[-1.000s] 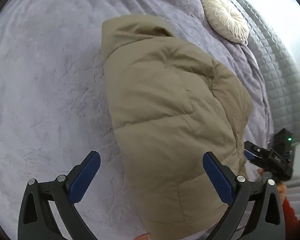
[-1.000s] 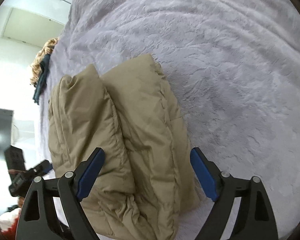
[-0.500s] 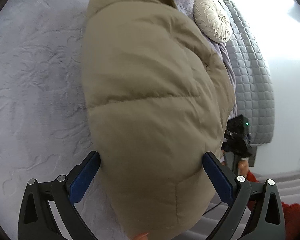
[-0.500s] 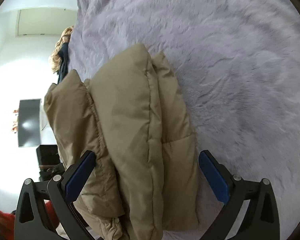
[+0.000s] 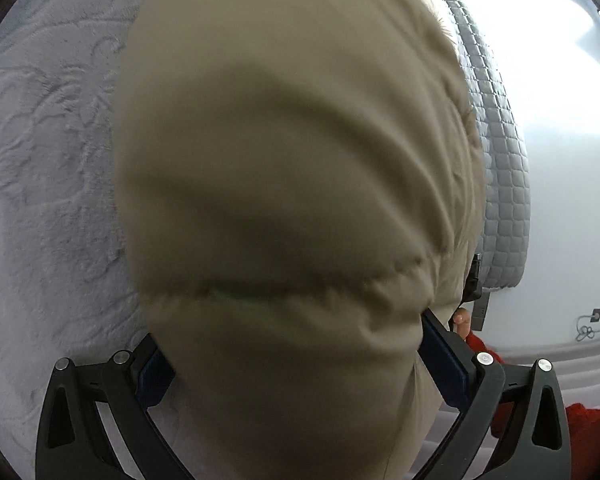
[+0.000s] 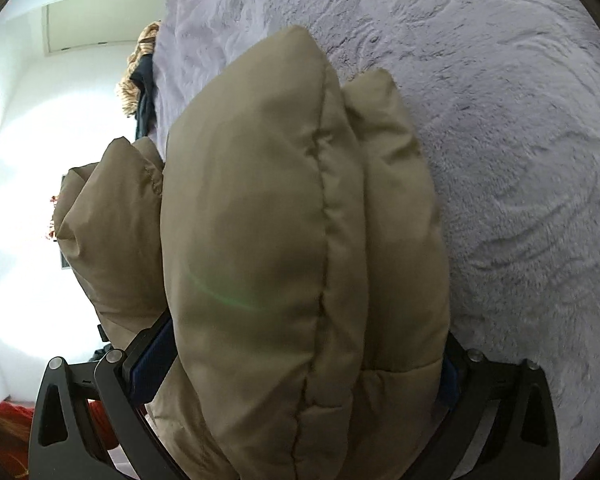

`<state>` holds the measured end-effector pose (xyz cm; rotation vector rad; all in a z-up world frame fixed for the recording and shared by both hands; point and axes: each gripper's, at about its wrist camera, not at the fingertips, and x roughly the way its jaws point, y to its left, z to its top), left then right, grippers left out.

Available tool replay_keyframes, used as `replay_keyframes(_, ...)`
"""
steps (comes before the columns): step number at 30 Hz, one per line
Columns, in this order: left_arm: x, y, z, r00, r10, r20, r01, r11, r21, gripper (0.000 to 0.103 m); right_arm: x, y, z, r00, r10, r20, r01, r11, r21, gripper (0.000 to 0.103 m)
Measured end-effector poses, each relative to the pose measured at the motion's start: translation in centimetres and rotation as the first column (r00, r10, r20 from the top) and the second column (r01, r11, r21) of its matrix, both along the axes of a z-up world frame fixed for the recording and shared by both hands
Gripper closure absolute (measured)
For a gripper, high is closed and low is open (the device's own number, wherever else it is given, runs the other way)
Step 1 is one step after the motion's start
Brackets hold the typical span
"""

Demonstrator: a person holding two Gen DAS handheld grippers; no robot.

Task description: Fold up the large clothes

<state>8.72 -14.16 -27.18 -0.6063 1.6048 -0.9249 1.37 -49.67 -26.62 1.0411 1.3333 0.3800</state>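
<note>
Item: tan puffer jacket (image 5: 292,200), folded into a thick bundle, lying on the lilac plush bedspread (image 5: 48,168), which serves as landmark.

Left gripper (image 5: 296,364): fingers spread wide, one blue pad (image 5: 154,372) on each flank of the bundle, the padding bulging between them; not closed down.

Right gripper (image 6: 300,356): likewise spread, straddling the stacked layers (image 6: 300,216) at the bundle's near end, pads against the fabric.

Beyond the bedspread's far edge: grey quilted headboard (image 5: 496,152). At its other edge: dark garment with tan fur trim (image 6: 142,76).

Containers: cannot tell of any; jacket fills both views.
</note>
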Motion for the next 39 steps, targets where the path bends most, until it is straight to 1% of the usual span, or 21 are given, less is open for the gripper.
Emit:
replay_keyframes(2,0.2,-0.5,-0.1,1.0,-0.001,-0.013,0.001,1.0,-0.005,0.0,0.1,0.2,0.1,1.0,-0.02,-0.02,0.02,1.0,-0.01,0.001)
replay_keyframes(3,0.3,-0.7,0.2,1.0,-0.009,-0.008,0.008,1.0,-0.007,0.0,0.2,0.5,0.1,0.999,-0.026,-0.027,0.026,1.0,-0.012,0.003)
replay_keyframes(4,0.4,-1.0,0.5,1.0,-0.011,-0.002,0.011,1.0,-0.009,0.0,0.2,0.6,0.3,0.999,-0.03,-0.032,0.03,1.0,-0.006,0.013)
replay_keyframes(5,0.5,-1.4,0.8,1.0,-0.009,0.004,0.009,1.0,-0.011,0.001,0.1,0.9,0.5,0.999,-0.04,-0.033,0.04,0.999,0.017,0.021)
replay_keyframes(6,0.6,-1.4,1.1,1.0,-0.001,0.011,0.002,1.0,-0.013,0.003,0.1,1.1,0.7,0.998,-0.056,-0.029,0.057,0.998,0.038,0.033)
replay_keyframes(7,0.7,-1.6,1.4,1.0,0.006,0.011,-0.006,1.0,-0.016,0.005,0.0,1.4,1.0,0.998,-0.065,-0.024,0.065,0.997,0.039,0.041)
replay_keyframes(10,0.8,-1.0,2.1,0.999,0.036,0.023,-0.035,0.999,-0.039,0.012,-0.2,2.4,2.5,0.996,-0.089,0.013,0.089,0.995,0.036,0.055)
replay_keyframes(12,1.0,-0.7,2.8,0.998,0.044,0.047,-0.041,0.997,-0.059,0.015,-0.4,3.0,3.3,0.994,-0.1,0.031,0.099,0.994,0.04,0.058)
replay_keyframes(18,2.5,1.5,5.4,0.991,0.09,0.103,-0.077,0.989,-0.129,0.015,-0.2,5.5,5.2,0.987,-0.132,0.09,0.121,0.986,0.115,0.06)
replay_keyframes(21,3.6,3.4,6.8,0.984,0.119,0.131,-0.102,0.986,-0.134,0.015,1.3,7.7,6.0,0.984,-0.13,0.123,0.114,0.984,0.135,0.06)
replay_keyframes(24,5.1,5.6,8.2,0.975,0.152,0.163,-0.131,0.982,-0.133,0.015,3.4,10.0,6.4,0.981,-0.121,0.15,0.097,0.983,0.156,0.06)
replay_keyframes(26,6.5,7.4,9.0,0.967,0.169,0.191,-0.145,0.98,-0.133,0.015,5.6,12.1,6.8,0.979,-0.108,0.175,0.077,0.982,0.172,0.06)
replay_keyframes(30,9.5,10.9,9.8,0.951,0.202,0.234,-0.175,0.976,-0.133,0.015,9.4,15.7,6.4,0.975,-0.093,0.202,0.05,0.976,0.211,0.06)
replay_keyframes(31,9.4,12.2,9.6,0.948,0.208,0.239,-0.181,0.975,-0.133,0.015,10.3,16.6,6.1,0.975,-0.091,0.204,0.046,0.975,0.218,0.06)
replay_keyframes(34,11.3,14.9,9.1,0.942,0.236,0.24,-0.211,0.97,-0.124,0.015,13.3,19.4,5.2,0.975,-0.076,0.207,0.026,0.972,0.235,0.06)
replay_keyframes(35,11.1,15.9,8.9,0.941,0.242,0.237,-0.218,0.968,-0.121,0.015,13.9,20.1,5.0,0.976,-0.07,0.206,0.02,0.972,0.235,0.06)
replay_keyframes(37,12.1,17.2,7.8,0.94,0.252,0.23,-0.23,0.966,-0.117,0.015,15.5,21.6,4.2,0.978,-0.054,0.201,0.006,0.973,0.231,0.06)
replay_keyframes(39,12.9,18.2,6.0,0.942,0.263,0.209,-0.245,0.963,-0.11,0.015,16.6,23.0,2.6,0.982,-0.044,0.181,0.001,0.973,0.229,0.06)
